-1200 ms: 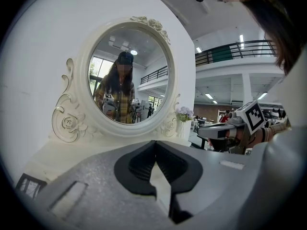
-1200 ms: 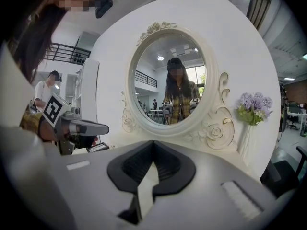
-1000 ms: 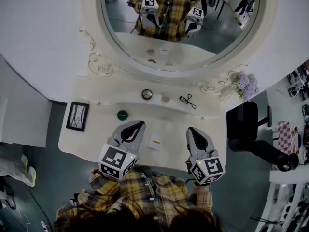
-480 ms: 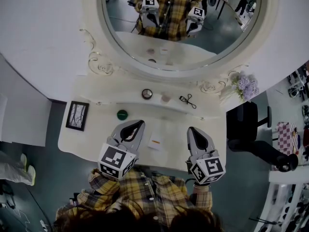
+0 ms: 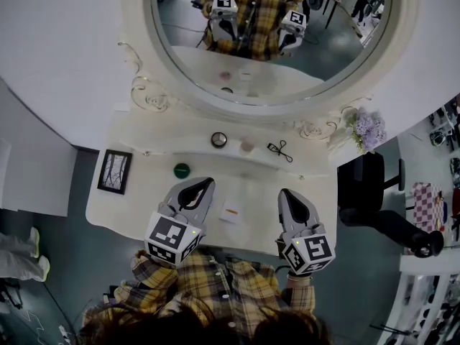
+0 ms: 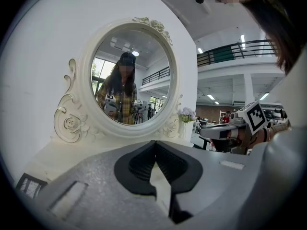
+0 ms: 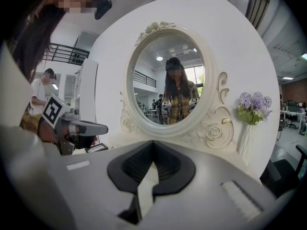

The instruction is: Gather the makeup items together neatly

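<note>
On the white vanity table (image 5: 144,200) lie a round dark compact (image 5: 218,140), a small pinkish round item (image 5: 246,146), a black eyelash curler (image 5: 279,149), a green round item (image 5: 182,170) and a small white packet with an orange mark (image 5: 231,210). My left gripper (image 5: 208,183) hovers over the table's front left, shut and empty, just right of the green item. My right gripper (image 5: 284,192) hovers at the front right, also shut and empty. The packet lies between the two. In each gripper view the jaws meet, left gripper (image 6: 154,145) and right gripper (image 7: 153,145), with nothing between them.
A large round mirror (image 5: 266,34) in an ornate white frame stands behind the table. A black picture frame (image 5: 115,172) sits at the table's left end. A vase of purple flowers (image 5: 366,128) stands at the back right. A black chair (image 5: 363,182) is beside the table's right edge.
</note>
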`<state>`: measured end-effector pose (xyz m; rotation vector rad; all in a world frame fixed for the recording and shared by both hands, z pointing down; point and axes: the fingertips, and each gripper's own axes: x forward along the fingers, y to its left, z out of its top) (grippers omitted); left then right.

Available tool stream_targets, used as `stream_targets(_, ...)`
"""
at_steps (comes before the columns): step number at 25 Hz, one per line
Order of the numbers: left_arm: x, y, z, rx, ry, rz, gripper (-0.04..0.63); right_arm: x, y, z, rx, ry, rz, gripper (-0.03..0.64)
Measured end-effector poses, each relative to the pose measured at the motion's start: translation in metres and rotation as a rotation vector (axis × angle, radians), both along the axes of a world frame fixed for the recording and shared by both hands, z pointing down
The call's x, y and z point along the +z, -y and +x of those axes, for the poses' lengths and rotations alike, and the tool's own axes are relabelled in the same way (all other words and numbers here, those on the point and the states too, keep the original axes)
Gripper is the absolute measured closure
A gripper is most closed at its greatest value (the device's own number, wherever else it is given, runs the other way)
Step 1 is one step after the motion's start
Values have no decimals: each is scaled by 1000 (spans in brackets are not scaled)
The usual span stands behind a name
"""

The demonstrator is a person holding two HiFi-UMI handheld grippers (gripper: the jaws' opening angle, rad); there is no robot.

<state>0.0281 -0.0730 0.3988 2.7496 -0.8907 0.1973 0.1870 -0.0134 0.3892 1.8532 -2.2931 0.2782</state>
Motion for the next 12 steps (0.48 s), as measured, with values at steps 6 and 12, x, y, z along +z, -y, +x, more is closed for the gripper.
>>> stream_targets(6,0,3,1,-2,1,3,601,1,2,2,2,3,0,614)
stream_targets(12,3,6,5,2,3,6,601,5,5,6,4,-1,-5,614)
